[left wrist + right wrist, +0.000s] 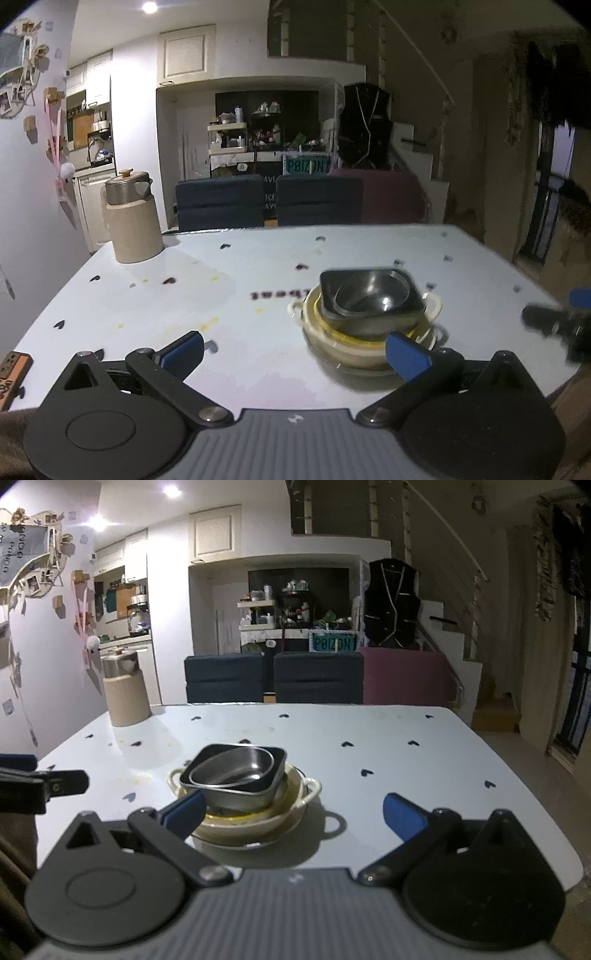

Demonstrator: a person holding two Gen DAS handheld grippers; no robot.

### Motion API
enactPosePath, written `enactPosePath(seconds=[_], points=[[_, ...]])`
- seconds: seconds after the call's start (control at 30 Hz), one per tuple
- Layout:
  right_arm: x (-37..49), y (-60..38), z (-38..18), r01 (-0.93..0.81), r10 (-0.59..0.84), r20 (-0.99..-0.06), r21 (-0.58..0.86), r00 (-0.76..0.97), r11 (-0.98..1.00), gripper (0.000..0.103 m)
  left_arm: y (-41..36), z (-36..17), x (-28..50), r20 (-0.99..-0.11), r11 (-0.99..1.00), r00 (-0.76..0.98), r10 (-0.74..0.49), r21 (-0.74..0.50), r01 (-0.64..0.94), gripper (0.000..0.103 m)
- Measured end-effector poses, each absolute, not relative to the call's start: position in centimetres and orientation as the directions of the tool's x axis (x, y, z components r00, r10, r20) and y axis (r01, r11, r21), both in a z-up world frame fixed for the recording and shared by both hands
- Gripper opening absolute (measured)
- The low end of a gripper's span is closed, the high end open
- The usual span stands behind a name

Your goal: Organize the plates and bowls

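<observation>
A stack of dishes stands on the white table (258, 280): a round steel bowl (373, 295) inside a dark square bowl (413, 306), on a cream handled dish (354, 350) and a plate. In the right wrist view the same stack shows, with the steel bowl (236, 766), the square bowl (273, 786) and the cream dish (295, 805). My left gripper (295, 350) is open and empty, just left of the stack. My right gripper (293, 814) is open and empty, just right of it. Each gripper shows at the edge of the other's view, the right one (554, 325) and the left one (37, 779).
A beige jug with a steel lid (131, 218) stands at the table's far left corner; it also shows in the right wrist view (123, 690). Dark blue chairs (266, 201) and a maroon seat (406, 681) line the far edge. A small orange object (13, 373) lies at the left edge.
</observation>
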State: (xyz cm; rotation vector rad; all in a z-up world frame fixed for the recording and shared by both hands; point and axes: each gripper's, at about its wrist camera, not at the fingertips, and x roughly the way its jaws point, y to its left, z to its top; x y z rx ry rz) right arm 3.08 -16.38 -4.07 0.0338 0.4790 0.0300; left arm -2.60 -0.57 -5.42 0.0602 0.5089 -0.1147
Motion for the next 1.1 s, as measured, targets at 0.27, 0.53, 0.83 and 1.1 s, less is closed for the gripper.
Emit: enactPosePath(seconds=[0.27,0.53,0.83,1.1], points=[[2.4,-16.4,-4.9,-0.014,0.018,-0.457,0.012,0.889,1.0,0.103,-0.4,-6.4,-3.2,-0.481,0.993,0.872,-0.085,0.027,0.112,0.103],[2.1,-16.3,-5.4,0.015,-0.011,-0.456,0.004,0.89,1.0,0.103,-0.7,-6.8,-3.3,-0.491,0.991,0.866,-0.098,0.032,0.13,0.103],[1.9,-16.0,-5.6,0.006,-0.008,-0.461,-0.004,0.887,1.0,0.103,-0.7,-6.8,-3.3,-0.489,0.991,0.866,-0.107,0.015,0.131,0.103],[2.0,-15.7,-5.7,0.001,-0.008,-0.463,-0.015,0.887,1.0,0.103,-0.6,-6.8,-3.5,-0.483,0.991,0.869,-0.106,0.018,0.131,0.103]])
